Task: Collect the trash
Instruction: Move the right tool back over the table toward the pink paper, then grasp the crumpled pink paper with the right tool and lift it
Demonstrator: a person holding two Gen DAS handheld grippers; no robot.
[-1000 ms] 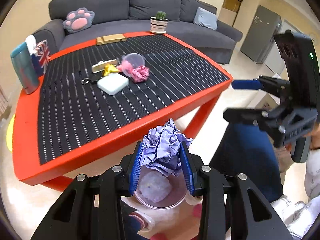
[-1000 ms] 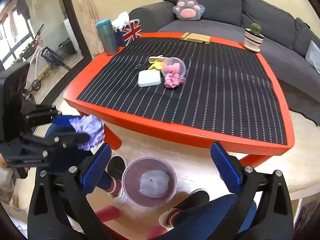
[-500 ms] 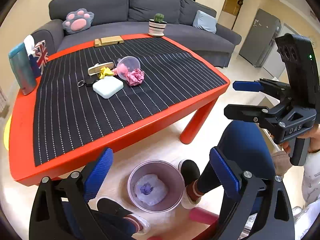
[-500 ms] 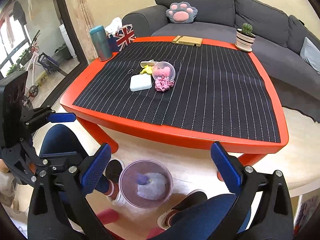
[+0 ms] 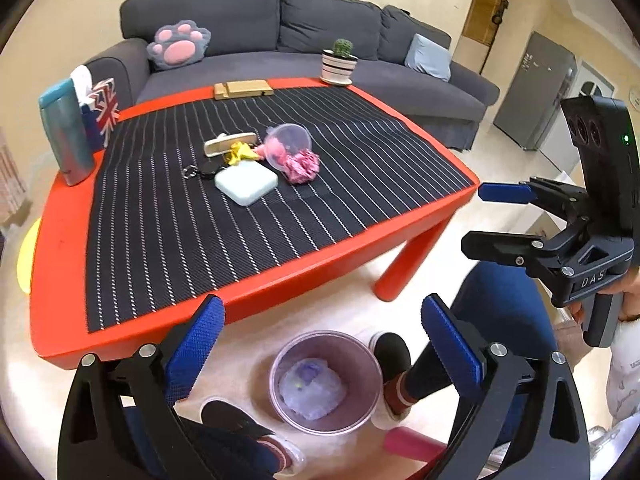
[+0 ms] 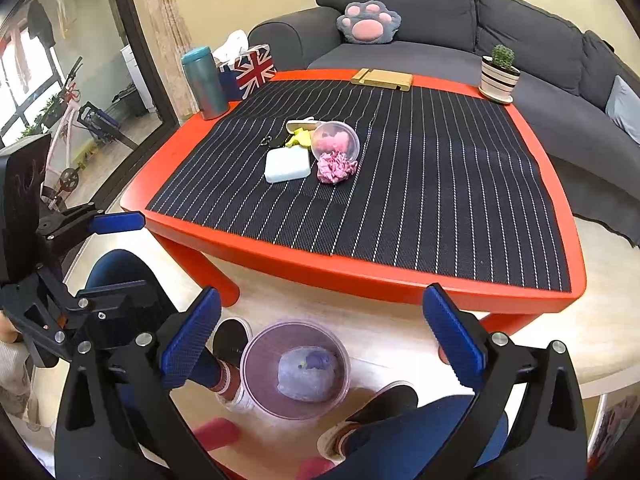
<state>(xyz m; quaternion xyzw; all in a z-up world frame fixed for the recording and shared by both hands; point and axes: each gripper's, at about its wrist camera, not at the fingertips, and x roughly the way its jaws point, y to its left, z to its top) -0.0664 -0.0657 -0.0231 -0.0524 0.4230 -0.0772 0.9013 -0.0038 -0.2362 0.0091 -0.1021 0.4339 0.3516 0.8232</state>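
Observation:
A clear trash bin (image 5: 276,376) (image 6: 248,360) stands on the floor in front of the red table (image 5: 280,280), with a purple paper ball (image 5: 308,376) (image 6: 314,360) lying inside on white paper. My left gripper (image 5: 320,308) (image 6: 132,254) hangs open above the bin with nothing between its pads. My right gripper (image 6: 322,296) (image 5: 478,218) is open and empty too, beside it. On the table's striped mat lie a crumpled pink paper (image 5: 302,166) (image 6: 336,166), a tipped clear cup (image 5: 288,144) with pink stuff inside, and a yellow scrap (image 5: 240,152).
A pale box (image 5: 246,182), keys (image 5: 200,170) and a cream case (image 5: 230,144) lie by the trash. A teal flask (image 6: 204,80), flag tissue box (image 6: 252,68), wooden blocks (image 6: 382,78) and potted cactus (image 6: 498,76) line the far edge. A person's shoes (image 5: 390,354) flank the bin; a grey sofa (image 5: 248,20) stands behind.
My left gripper opened and let go of the purple paper ball, which fell into the bin. The right gripper stayed open and still.

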